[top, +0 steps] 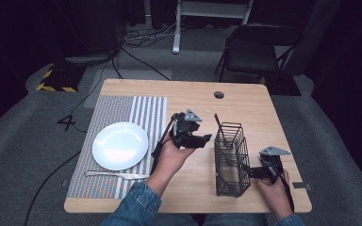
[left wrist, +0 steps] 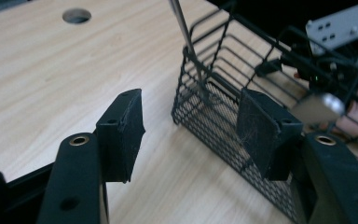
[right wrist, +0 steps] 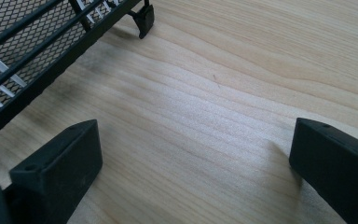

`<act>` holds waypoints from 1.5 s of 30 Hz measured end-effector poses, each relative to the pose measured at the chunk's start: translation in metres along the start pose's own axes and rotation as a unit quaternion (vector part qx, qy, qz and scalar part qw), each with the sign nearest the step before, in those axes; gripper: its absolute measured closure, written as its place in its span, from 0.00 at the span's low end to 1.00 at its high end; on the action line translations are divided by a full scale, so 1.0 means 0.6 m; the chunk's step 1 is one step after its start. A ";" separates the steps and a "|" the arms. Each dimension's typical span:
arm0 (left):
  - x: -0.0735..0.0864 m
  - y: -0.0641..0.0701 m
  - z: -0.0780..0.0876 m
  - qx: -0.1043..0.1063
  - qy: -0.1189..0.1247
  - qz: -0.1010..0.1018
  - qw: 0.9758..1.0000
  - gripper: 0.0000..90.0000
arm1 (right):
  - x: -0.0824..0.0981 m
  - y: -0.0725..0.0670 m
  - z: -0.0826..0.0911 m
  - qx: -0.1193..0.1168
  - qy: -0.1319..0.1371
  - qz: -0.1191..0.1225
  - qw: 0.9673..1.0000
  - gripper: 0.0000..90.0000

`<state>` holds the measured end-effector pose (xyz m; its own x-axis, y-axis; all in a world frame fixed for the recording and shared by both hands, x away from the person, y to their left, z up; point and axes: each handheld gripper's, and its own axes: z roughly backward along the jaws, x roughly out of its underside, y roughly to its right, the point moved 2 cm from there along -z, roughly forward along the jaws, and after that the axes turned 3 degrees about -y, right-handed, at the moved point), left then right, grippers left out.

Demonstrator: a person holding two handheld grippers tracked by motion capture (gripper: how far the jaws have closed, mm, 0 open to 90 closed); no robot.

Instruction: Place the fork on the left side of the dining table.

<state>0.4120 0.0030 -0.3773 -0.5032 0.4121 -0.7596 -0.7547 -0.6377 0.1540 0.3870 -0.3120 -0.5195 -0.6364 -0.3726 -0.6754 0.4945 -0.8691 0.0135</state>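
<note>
A black wire cutlery basket stands on the wooden table, right of centre, with a slim metal utensil handle leaning up out of its far end. My left gripper hovers just left of the basket, jaws open and empty. In the left gripper view the basket and the handle lie ahead, past my left gripper. My right gripper sits low against the basket's right side, open, with bare table between the jaws. In the right gripper view the basket lies at the upper left of my right gripper.
A white plate rests on a striped placemat at the left, with a table knife lying in front of it. A cable hole is near the table's far edge. A folding chair stands beyond.
</note>
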 end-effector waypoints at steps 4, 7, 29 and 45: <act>-0.019 -0.007 -0.010 0.014 0.015 0.021 1.000 0.46 | 0.000 0.000 0.000 -0.001 0.002 0.000 1.000 0.04; -0.033 -0.011 -0.016 0.013 0.017 0.024 0.999 0.47 | 0.000 -0.001 0.000 -0.002 0.003 0.001 1.000 0.05; -0.075 -0.015 -0.061 0.032 0.015 0.046 0.998 0.80 | 0.000 -0.002 0.002 -0.006 0.010 0.005 1.000 0.11; -0.092 0.019 -0.032 0.076 0.025 0.020 0.997 0.95 | 0.000 -0.002 0.002 -0.007 0.010 0.005 1.000 0.11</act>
<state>0.4394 -0.0395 -0.3457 -0.5156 0.3536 -0.7804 -0.7914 -0.5457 0.2756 0.3855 -0.3117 -0.5186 -0.6196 -0.3754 -0.6893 0.5090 -0.8607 0.0112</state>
